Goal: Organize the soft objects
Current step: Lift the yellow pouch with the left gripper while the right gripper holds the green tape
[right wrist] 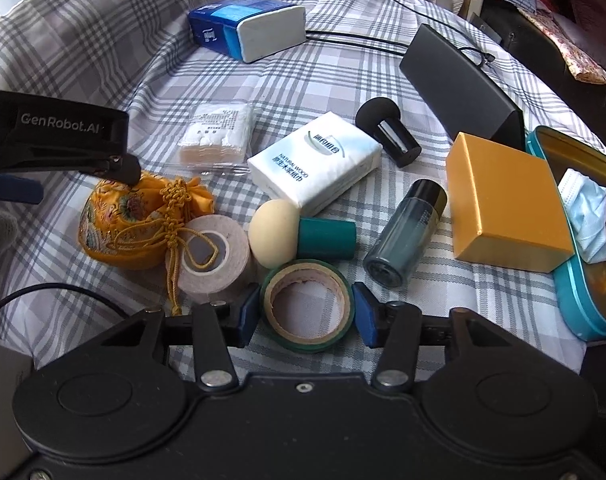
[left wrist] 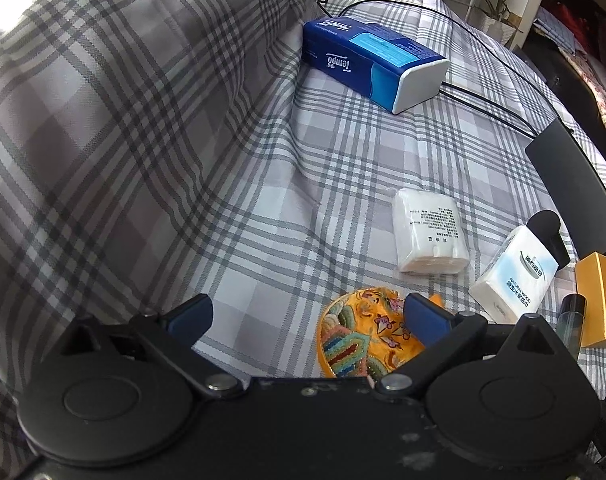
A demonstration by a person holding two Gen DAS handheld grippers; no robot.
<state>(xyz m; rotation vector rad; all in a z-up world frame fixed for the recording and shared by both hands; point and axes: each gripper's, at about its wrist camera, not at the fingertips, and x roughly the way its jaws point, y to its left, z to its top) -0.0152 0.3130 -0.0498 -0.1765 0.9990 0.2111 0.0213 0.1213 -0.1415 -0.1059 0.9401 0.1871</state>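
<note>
Jaws of the left gripper [left wrist: 307, 316] are spread wide, with nothing pinched. One pad hovers over the yellow embroidered silk drawstring pouch [right wrist: 143, 220], which sits on the grey plaid bed [right wrist: 343, 80] at the left end of the clutter. The pouch's knotted gold cord [right wrist: 175, 264] trails across the front of the beige roll of cloth tape [right wrist: 211, 256] touching it. If the pouch is lifted carelessly, I would expect the cord to snag and drag that roll along. A shallow bite on the slippery silk could also let the pouch slide out. Further right, the right gripper [right wrist: 307, 312] has its jaws bracketing the green roll of tape [right wrist: 309, 306]. The pads are so near its sides that I cannot tell whether they press or merely flank it. That roll hardly counts as soft, so closing on it may collect the wrong thing. The cream egg-shaped sponge with a teal handle [right wrist: 273, 234] lies just beside it and could be knocked away. Beyond it the dark glass bottle [right wrist: 407, 232] lies on its side, free to roll if bumped. At the far right the teal oval tin [right wrist: 575, 300] already holds a pale blue face mask [right wrist: 587, 212] and looks like the destination. The orange box [right wrist: 503, 204] stands close against it, so a low carry could clip that box.
</note>
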